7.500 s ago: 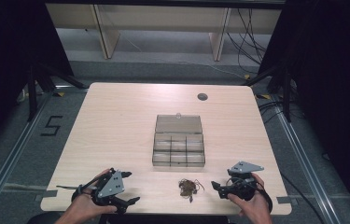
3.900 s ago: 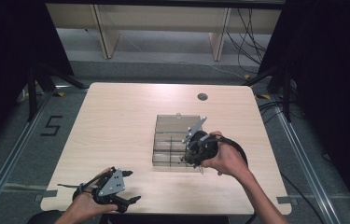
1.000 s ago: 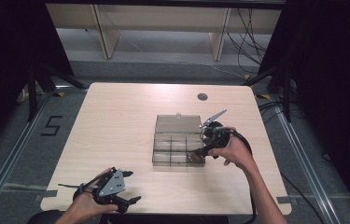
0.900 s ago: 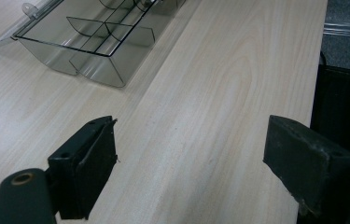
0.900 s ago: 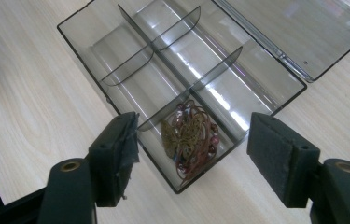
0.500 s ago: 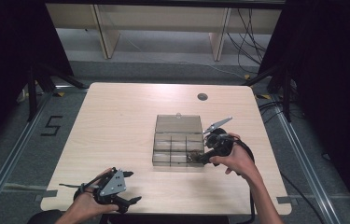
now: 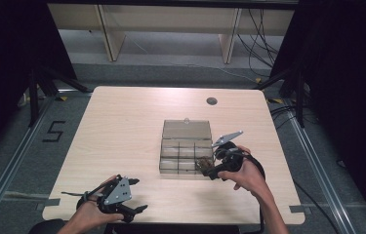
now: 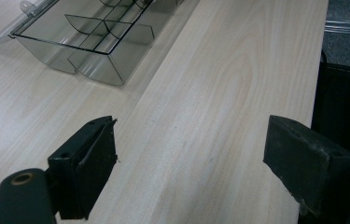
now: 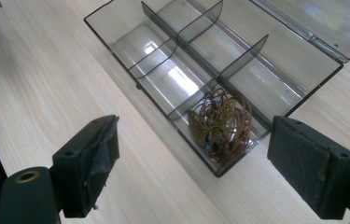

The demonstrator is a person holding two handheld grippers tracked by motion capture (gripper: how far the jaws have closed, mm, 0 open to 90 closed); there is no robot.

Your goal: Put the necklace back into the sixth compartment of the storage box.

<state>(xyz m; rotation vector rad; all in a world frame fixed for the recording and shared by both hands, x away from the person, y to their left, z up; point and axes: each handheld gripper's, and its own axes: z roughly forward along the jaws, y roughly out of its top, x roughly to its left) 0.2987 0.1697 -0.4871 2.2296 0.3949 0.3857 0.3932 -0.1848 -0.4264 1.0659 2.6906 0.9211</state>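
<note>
The right hand (image 7: 246, 173) reaches forward from the near edge of the desk (image 7: 122, 126), forearm angled up toward the middle, and holds the right tool (image 7: 209, 170) at the near right corner of the clear box (image 7: 186, 152), pointing left and slightly down at it. Its jaws stand wide apart with nothing between them. The bracelet (image 9: 221, 123), a brown tangle with a brass butterfly-shaped piece, lies inside the box's near right compartment, just ahead of the jaws. The box's lid (image 7: 187, 129) lies open flat behind it. The left hand (image 7: 92, 212) rests near the desk's front left edge, holding the left tool (image 8: 189, 163) low over bare wood, jaws wide and empty.
</note>
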